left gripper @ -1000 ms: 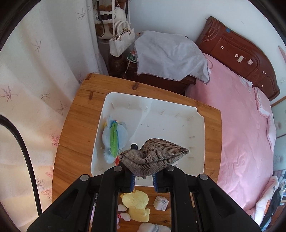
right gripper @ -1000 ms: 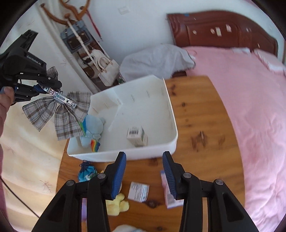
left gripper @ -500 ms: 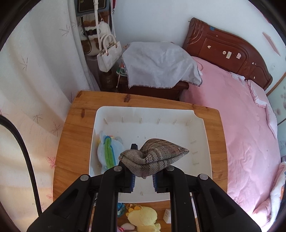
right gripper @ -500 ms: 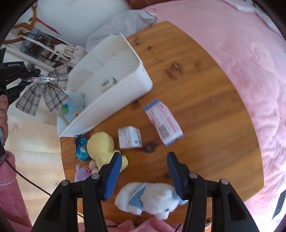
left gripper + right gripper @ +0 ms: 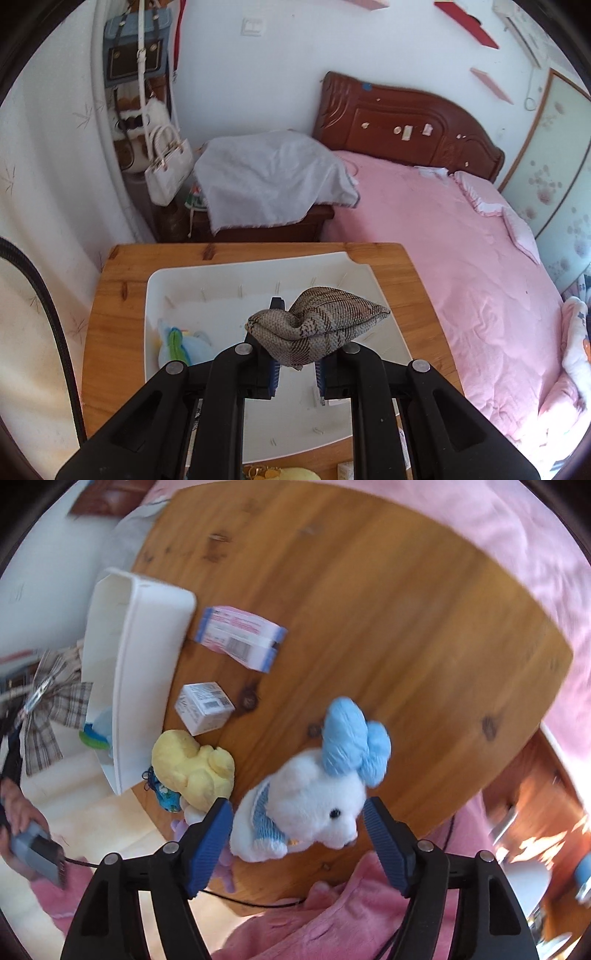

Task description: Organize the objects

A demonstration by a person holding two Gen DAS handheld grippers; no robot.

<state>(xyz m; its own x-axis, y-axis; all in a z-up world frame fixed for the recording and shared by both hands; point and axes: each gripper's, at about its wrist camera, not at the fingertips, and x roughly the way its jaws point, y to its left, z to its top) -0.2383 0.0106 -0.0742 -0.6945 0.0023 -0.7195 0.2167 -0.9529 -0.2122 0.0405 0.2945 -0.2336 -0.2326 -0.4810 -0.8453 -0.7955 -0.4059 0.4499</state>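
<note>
Gripping, left gripper: its jaws were clamped on a plaid bow, held above the white bin.
Right gripper: its jaws had just been opening and stood wide apart on either side of the white plush rabbit, the pads not touching it.
White bin: it sat on the wooden table, with a blue plush toy lying in its left part.
Plush rabbit: it lay on the table well apart from the bin, with blue ears and a blue striped top.
Yellow plush: it lay just beside the bin's near corner, between the bin and the rabbit.
Small white box: it stood on the table close to the bin's long wall.
Pink and white box: it lay on the table near the bin's far corner.
Bed: covered in pink, it stood beyond the table on the side away from the bin.
</note>
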